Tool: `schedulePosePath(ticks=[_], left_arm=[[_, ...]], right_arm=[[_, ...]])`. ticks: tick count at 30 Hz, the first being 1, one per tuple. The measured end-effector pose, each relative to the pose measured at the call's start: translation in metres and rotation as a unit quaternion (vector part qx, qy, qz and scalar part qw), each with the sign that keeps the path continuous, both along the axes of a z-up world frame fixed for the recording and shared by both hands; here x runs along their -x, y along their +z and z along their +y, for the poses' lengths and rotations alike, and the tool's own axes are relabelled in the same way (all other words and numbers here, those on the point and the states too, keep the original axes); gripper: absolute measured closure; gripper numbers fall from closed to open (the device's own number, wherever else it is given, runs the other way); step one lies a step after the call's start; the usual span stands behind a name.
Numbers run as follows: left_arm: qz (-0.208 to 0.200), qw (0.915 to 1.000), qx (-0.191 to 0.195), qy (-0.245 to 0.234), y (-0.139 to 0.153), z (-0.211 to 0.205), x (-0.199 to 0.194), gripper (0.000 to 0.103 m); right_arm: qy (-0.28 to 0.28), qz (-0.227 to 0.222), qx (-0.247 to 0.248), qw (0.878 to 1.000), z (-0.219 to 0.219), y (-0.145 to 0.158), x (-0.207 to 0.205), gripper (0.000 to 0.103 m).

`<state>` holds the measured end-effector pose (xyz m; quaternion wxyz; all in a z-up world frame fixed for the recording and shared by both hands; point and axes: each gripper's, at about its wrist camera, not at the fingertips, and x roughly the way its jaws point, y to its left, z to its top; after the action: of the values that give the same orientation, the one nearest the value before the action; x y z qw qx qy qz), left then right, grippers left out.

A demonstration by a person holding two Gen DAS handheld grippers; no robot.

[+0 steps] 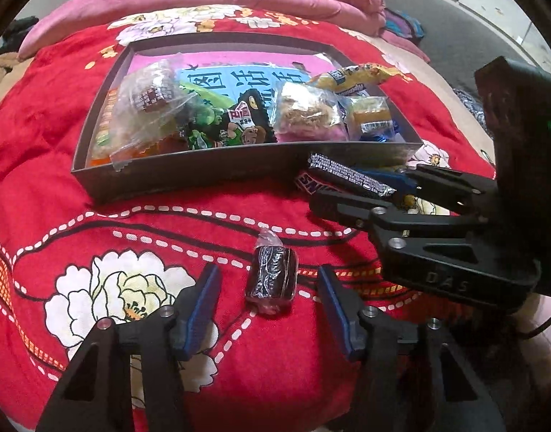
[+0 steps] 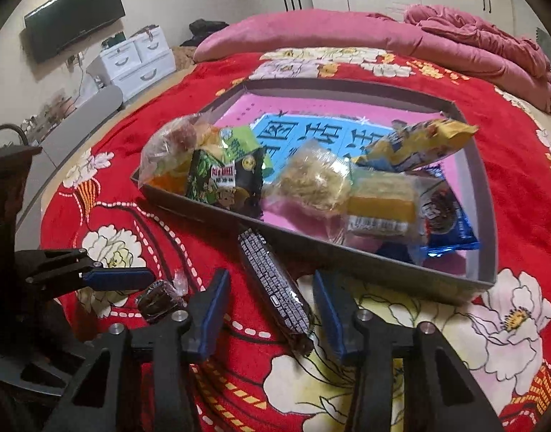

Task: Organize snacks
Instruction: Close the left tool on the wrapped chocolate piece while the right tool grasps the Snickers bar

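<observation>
A small dark wrapped cake lies on the red floral bedspread between the blue pads of my left gripper. The pads stand clear of it on both sides, so the gripper is open. In the right wrist view a long dark snack bar lies on the spread just in front of the grey tray, between the pads of my right gripper, with gaps on both sides. That gripper also shows at the right of the left wrist view, straddling the bar. The small cake appears at lower left.
The shallow grey tray holds several bagged snacks: a green cartoon packet, clear-wrapped cakes, a yellow bag. A pink quilt lies along the far side of the bed. White drawers and a wall screen are at far left.
</observation>
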<state>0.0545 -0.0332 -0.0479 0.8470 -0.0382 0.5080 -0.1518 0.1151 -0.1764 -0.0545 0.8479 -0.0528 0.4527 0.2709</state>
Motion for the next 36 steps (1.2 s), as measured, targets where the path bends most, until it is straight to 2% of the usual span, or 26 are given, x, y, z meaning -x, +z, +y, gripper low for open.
schedulePosePath(ticks=[2, 4, 8, 12, 21, 24, 26, 32, 36], left_arm=[[0.001, 1.0, -0.002, -0.002, -0.001, -0.001, -0.001, 0.05], [0.001, 0.9999, -0.01, -0.003, -0.003, -0.002, -0.002, 0.056], [0.004, 1.0, -0.002, -0.001, -0.003, 0.0, -0.004, 0.075], [0.005, 0.9999, 0.014, 0.005, -0.001, 0.003, -0.005, 0.075], [-0.046, 0.9985, 0.028, 0.012, 0.026, -0.002, -0.004, 0.075], [-0.043, 0.9981, 0.035, 0.026, 0.026, 0.0, -0.01, 0.075], [-0.044, 0.998, 0.035, 0.029, 0.026, 0.001, -0.011, 0.075], [-0.05, 0.9981, 0.024, 0.029, 0.026, 0.004, -0.007, 0.075], [-0.048, 0.9979, 0.027, 0.033, 0.025, 0.008, -0.008, 0.075]], right_arm=[[0.001, 0.0, 0.007, 1.0, 0.002, -0.002, 0.0, 0.064], [-0.002, 0.001, 0.007, 1.0, 0.001, -0.004, 0.0, 0.071], [-0.006, 0.015, -0.015, 1.0, -0.004, -0.004, -0.001, 0.075], [-0.008, 0.02, -0.039, 0.999, -0.009, 0.001, 0.0, 0.081], [-0.016, 0.001, -0.115, 0.993, -0.026, 0.027, 0.008, 0.085], [-0.018, 0.001, -0.082, 0.996, -0.023, 0.022, 0.007, 0.085], [-0.007, 0.005, -0.08, 0.997, -0.019, 0.02, 0.008, 0.085], [0.008, 0.009, -0.052, 0.999, -0.005, 0.012, 0.009, 0.07], [0.007, 0.008, -0.008, 1.0, 0.005, -0.001, 0.005, 0.069]])
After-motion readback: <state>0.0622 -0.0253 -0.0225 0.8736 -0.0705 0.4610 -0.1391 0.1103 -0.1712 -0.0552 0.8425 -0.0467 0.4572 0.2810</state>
